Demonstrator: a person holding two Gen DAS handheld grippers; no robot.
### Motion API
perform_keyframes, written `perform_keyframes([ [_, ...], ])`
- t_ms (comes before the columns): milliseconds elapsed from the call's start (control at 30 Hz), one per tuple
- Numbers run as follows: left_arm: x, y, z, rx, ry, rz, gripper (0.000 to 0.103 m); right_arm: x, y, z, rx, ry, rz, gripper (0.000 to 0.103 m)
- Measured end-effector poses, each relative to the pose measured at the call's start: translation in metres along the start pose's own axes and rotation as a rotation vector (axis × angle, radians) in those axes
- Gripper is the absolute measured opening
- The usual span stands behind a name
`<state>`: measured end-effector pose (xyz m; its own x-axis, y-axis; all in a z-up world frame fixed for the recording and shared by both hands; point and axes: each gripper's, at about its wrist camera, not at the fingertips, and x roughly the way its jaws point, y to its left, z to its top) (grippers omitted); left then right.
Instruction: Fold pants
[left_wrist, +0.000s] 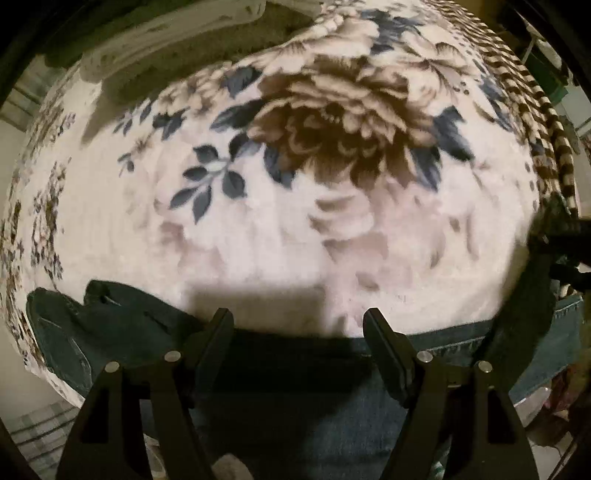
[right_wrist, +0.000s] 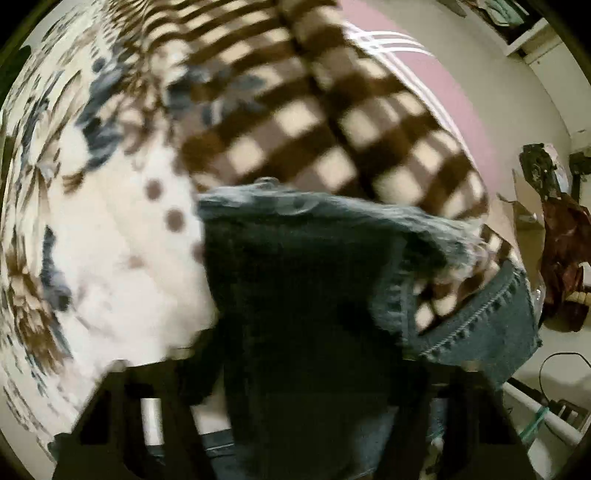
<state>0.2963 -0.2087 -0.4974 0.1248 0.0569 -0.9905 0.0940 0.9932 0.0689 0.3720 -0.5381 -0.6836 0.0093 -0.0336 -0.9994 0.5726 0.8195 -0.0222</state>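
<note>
From the left claw (left_wrist: 297, 325) I look straight down: its two black fingers stand spread, nothing between them, and the pants (left_wrist: 288, 391) lie directly beneath and just behind the fingertips, a dark denim band running crosswise under the claw. Taking the pants as my landmark, their long axis runs side to side in the left wrist view, with the bunched waist end and its pocket seams off to the left and a stitched hem edge trailing off to the right. Beyond the pants' far edge is bare floral blanket (left_wrist: 332, 147) on the bed, and further still a checked blanket (left_wrist: 546, 122) along the right border. On the right, the picture is smeared, so I cannot see the right claw (right_wrist: 306, 369) fingertips clearly; the denim (right_wrist: 303, 288) rises straight up out of the gap between its fingers, which looks to me like a pinch on the cloth, though whether the pads truly press I cannot tell. From there the fabric hangs forward, with its frayed, stitched hem draped over the checked blanket (right_wrist: 332, 122) just past it. My judgement is that the right claw is the one nearest the pants' hem end, so the fold turns on carrying that end along the long axis toward the waist, with the left free to pin the middle.
</note>
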Motion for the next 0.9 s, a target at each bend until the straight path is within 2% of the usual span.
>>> perform_keyframes([
  [33,0.000,0.001,-0.002,0.001,0.009,-0.003,0.071,-0.003,-0.008,-0.001,0.004,-0.005,0.001,0.013],
  [133,-0.001,0.004,-0.010,-0.002,0.027,-0.019,0.071,-0.023,-0.064,-0.031,0.073,-0.052,0.036,0.010],
  [233,-0.003,0.002,-0.023,-0.016,0.039,-0.040,0.071,-0.048,-0.138,-0.074,0.175,-0.089,0.074,0.009],
  [333,-0.007,-0.008,-0.033,-0.033,0.044,-0.068,0.071,-0.068,-0.194,-0.104,0.260,-0.071,0.178,0.009],
  [433,-0.016,-0.017,-0.036,-0.038,0.032,-0.085,0.071,-0.094,-0.217,-0.124,0.269,-0.117,0.340,0.009],
  [500,-0.025,-0.020,-0.036,-0.047,0.016,-0.103,0.071,-0.133,-0.213,-0.117,0.252,-0.180,0.453,0.009],
  [567,-0.035,-0.022,-0.034,-0.057,-0.007,-0.118,0.071,-0.169,-0.214,-0.125,0.216,-0.288,0.599,0.009],
  [667,-0.055,-0.026,-0.043,-0.059,-0.073,-0.132,0.071,-0.202,-0.216,-0.134,0.148,-0.405,0.694,0.008],
  [767,-0.057,-0.035,-0.040,-0.042,-0.101,-0.127,0.071,-0.187,-0.235,-0.147,0.146,-0.427,0.709,0.008],
  [833,-0.050,-0.035,-0.036,-0.038,-0.083,-0.126,0.071,-0.152,-0.249,-0.144,0.156,-0.413,0.626,0.008],
  [900,-0.036,-0.045,-0.038,-0.032,-0.065,-0.115,0.071,-0.106,-0.269,-0.143,0.156,-0.357,0.584,0.009],
])
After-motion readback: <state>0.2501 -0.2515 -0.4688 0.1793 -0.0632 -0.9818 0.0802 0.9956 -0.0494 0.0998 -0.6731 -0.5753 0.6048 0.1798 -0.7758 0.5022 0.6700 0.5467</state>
